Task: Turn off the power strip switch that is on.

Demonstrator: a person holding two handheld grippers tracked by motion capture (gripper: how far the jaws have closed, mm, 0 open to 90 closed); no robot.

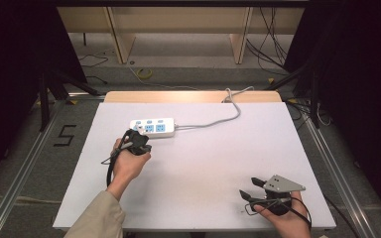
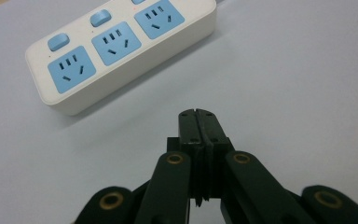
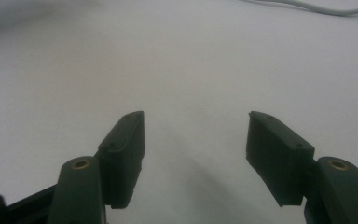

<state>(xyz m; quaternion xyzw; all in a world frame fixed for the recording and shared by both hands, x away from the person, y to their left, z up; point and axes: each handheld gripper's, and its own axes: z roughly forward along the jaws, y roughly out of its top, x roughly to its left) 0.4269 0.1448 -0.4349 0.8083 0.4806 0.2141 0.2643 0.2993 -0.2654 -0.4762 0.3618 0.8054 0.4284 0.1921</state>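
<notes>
White, hard plastic is what we are dealing with: a three-socket power strip point(image 1: 152, 128) lying flat toward the far left of the white desk point(image 1: 203, 188), its blue socket faces and blue rocker switches turned up. Its grey cord point(image 1: 213, 121) trails off to the right and over the desk's far edge.

We hold the left hand-held gripper point(image 2: 198, 116) just beside the strip's near long side, not touching it, with its jaws pressed together and nothing between them. The right hand-held gripper point(image 3: 195, 140) rests well apart at the near right corner, its jaws spread over bare desk.

We judge the strip to be rigid and fairly light, with a smooth glossy shell that could slide on this surface when pushed (the stiff cord may also drag it or twist it round). The rounded corners offer little purchase. The best hold, we think, is across the narrow width, jaws on the two long side walls near the middle of the body. If only a switch is wanted, closed jaw tips pressing straight down on one rocker point(image 2: 58, 41) should do, with the other gripper steadying the body.
</notes>
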